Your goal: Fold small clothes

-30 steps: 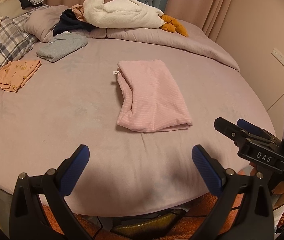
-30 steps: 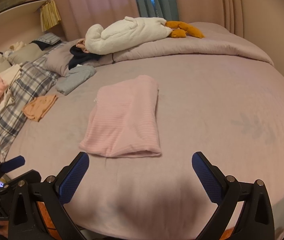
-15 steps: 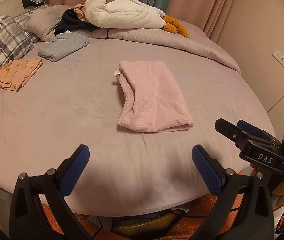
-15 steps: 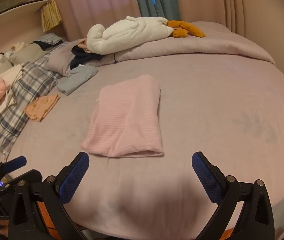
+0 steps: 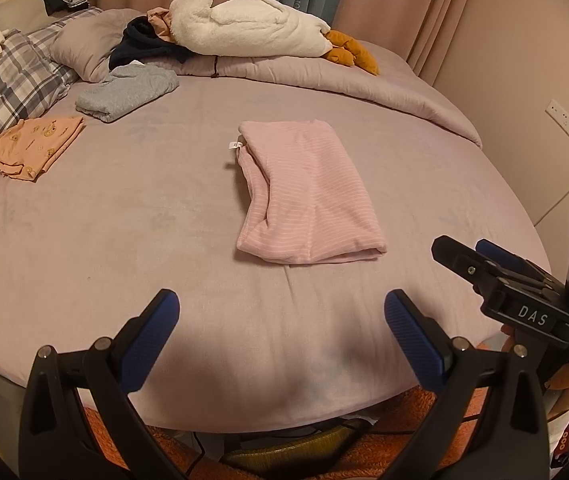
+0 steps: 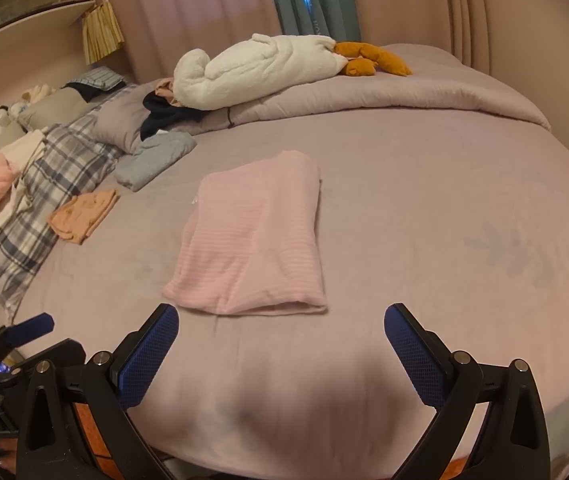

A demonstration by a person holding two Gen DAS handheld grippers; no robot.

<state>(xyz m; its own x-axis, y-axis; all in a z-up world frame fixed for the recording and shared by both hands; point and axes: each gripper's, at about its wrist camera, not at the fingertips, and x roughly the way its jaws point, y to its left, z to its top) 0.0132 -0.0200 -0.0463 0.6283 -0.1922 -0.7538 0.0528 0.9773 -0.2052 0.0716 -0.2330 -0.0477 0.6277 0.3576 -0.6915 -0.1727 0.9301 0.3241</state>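
A pink striped garment [image 5: 308, 196] [image 6: 256, 240] lies folded into a long rectangle in the middle of the mauve bed [image 5: 124, 240], a small white tag at its far left corner. My left gripper [image 5: 282, 336] hangs open over the bed's near edge, short of the garment, with nothing between its blue pads. My right gripper [image 6: 280, 348] is likewise open and empty, just before the garment's near hem. In the left wrist view the right gripper [image 5: 484, 260] shows at the right edge; in the right wrist view the left gripper [image 6: 20, 332] shows at lower left.
A folded orange garment [image 5: 36, 144] and a folded grey one [image 5: 128, 90] lie at the bed's left. Behind them are a dark garment [image 5: 144, 42], a white plush toy [image 5: 252, 26], a rolled duvet [image 5: 344, 80] and plaid bedding [image 5: 8, 80]. An orange rug [image 5: 364, 432] lies below the bed edge.
Both grippers have drifted slightly, so the bed scene shifts a little in each view. The pink garment has not moved, and both grippers stay open.
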